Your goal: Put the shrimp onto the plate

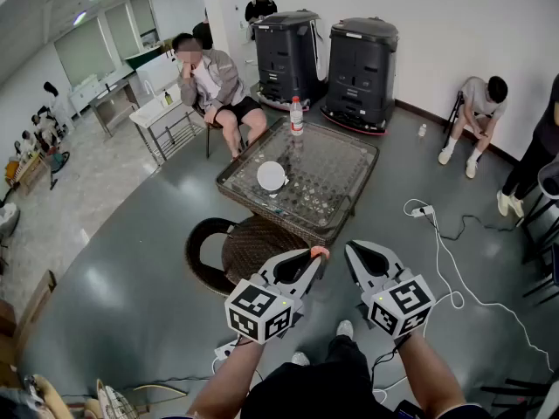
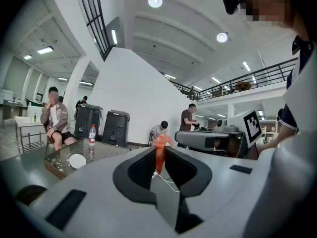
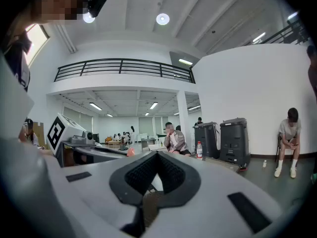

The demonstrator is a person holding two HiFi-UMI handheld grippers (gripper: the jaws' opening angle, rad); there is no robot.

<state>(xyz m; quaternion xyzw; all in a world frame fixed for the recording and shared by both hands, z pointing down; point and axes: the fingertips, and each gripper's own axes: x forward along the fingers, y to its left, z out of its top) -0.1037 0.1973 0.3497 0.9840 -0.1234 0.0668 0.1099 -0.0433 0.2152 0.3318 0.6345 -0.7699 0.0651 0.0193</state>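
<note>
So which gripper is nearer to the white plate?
Left. The left gripper holds the shrimp short of the table, with the plate ahead-left; the right gripper sits beside it, farther off.

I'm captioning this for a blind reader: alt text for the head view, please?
The left gripper pinches an orange shrimp at its tips; the right gripper beside it is shut and empty. Ahead, past a wicker chair, a glass table holds a white plate and a bottle.
</note>
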